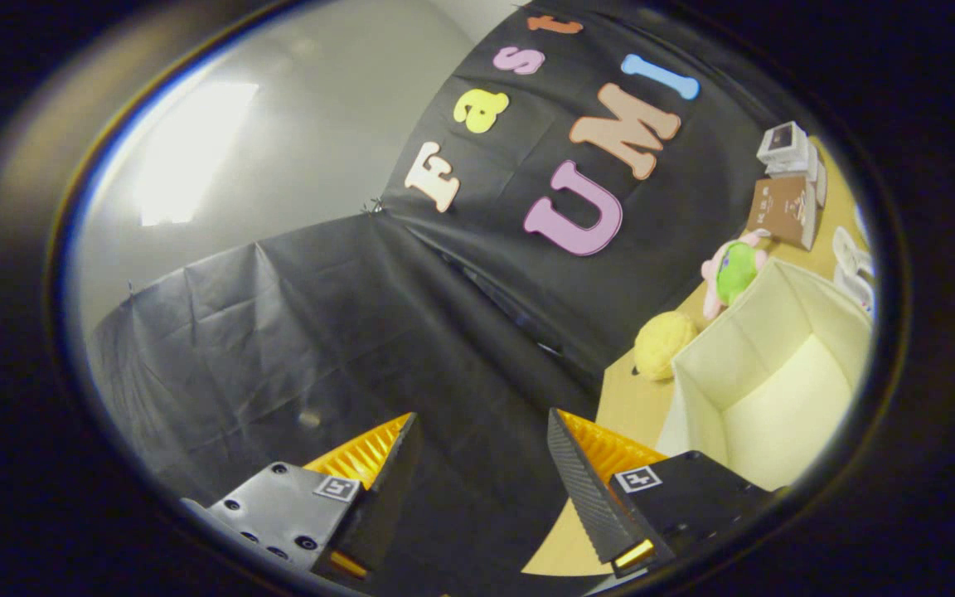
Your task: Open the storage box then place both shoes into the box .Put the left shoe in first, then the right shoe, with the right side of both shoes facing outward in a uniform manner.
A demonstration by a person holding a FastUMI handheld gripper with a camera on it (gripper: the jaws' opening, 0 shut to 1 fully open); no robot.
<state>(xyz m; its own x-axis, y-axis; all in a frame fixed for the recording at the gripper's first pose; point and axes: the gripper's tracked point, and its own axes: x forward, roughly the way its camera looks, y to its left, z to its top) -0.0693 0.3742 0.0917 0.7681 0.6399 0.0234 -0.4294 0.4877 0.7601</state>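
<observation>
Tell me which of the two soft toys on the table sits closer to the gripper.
The round yellow plush, beside the near corner of the open cream box. The pink-and-green plush sits farther back along that box. The gripper is open, holding nothing.

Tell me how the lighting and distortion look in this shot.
Gripper view: strong fisheye bend and tilt; a blown-out glare patch on the grey wall; the open storage box is brightly lit; the gripper, jaws apart and empty, looks sharp.
</observation>
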